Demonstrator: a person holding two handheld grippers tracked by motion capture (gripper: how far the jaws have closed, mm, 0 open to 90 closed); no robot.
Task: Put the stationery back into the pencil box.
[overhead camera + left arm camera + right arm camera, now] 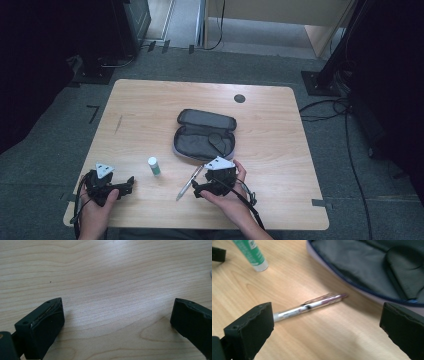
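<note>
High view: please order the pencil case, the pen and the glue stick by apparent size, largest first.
1. Open pencil case, clearly largest.
2. Pen, long and thin.
3. Glue stick, shortest, though thicker than the pen.

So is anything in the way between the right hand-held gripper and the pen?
Nothing visible is. The right hand-held gripper has its jaws wide open, and the pen lies on bare table just ahead, one end behind the left jaw. The green glue stick and the open pencil case sit off to the sides.
</note>
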